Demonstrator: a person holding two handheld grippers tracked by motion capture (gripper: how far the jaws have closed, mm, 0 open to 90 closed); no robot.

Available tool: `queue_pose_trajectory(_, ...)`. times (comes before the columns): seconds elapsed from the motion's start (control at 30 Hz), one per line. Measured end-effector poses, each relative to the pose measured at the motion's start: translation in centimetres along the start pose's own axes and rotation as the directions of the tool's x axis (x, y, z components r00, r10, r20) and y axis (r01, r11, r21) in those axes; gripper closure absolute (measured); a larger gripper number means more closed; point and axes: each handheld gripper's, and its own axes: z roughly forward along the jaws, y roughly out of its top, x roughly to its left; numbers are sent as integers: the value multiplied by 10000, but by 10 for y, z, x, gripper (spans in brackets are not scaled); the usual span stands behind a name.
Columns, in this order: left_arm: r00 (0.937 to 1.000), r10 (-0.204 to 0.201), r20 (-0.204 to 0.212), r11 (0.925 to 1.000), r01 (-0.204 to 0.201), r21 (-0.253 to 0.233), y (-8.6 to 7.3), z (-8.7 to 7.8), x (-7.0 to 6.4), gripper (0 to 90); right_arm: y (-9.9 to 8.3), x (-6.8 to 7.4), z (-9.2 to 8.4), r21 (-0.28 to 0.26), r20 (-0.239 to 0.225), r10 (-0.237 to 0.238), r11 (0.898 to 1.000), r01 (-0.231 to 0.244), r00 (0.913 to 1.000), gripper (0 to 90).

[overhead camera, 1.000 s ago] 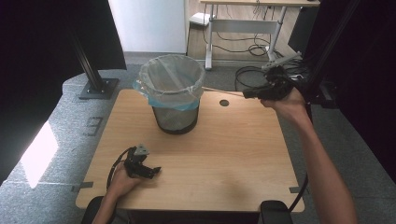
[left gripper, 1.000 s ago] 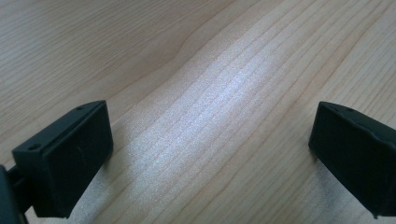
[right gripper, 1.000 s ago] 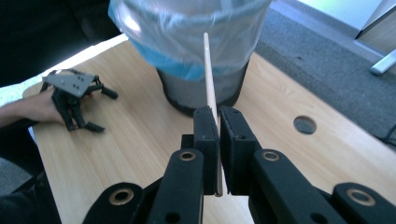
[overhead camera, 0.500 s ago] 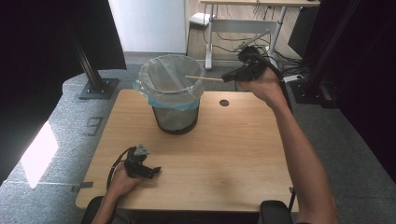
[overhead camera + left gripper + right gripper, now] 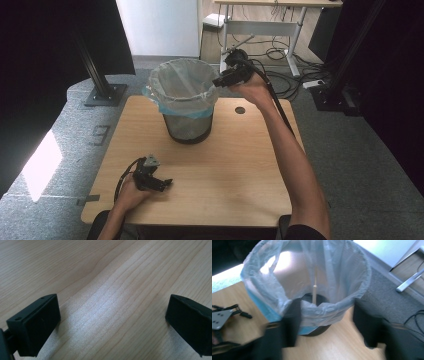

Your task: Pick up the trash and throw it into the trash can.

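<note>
Wastebasket (image 5: pixel 187 107): dark mesh wall, round, upright, lined with a translucent whitish plastic bag (image 5: pixel 332 267) whose top is folded out over the rim; a light-blue band of the bag hangs down the outer wall. It stands on the counter (image 5: pixel 230 165) near the far edge, left of the middle. Wooden stick (image 5: pixel 314 291): thin, pale, straight, inside the lined wastebasket, nearly upright, with its lower end toward the dark bottom and its upper part against the far inner side of the bag. Whether it rests or is falling cannot be told.
</note>
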Motion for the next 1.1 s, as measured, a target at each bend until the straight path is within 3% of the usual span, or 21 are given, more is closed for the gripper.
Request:
queue_pose_trajectory(0.1,10000,10,15,10000,-10,-2,0,0,0,0,-6,-4,-1,-82,-93,153,9998,-153,9998,187)
queue_pose_trajectory(0.2,10000,14,13,10000,-14,-5,0,0,0,0,-14,-7,-4,-61,117,363,9993,-363,9993,119)
queue_pose_trajectory(0.33,10000,8,3,10000,-8,-8,0,0,0,0,-29,-11,-12,-377,-443,463,9981,-480,9979,0)
queue_pose_trajectory(0.53,10000,1,-2,10000,-1,-7,0,0,0,0,-52,-12,-29,-717,-357,520,9959,-544,9980,0)
queue_pose_trajectory(0.8,10000,-7,-8,10000,7,-7,0,0,0,0,-83,-9,-41,-717,1,264,9971,-263,9997,0)
queue_pose_trajectory(1.1,10000,-10,-14,10000,10,1,0,0,0,0,-153,-3,-32,-566,339,614,9966,-594,9975,0)
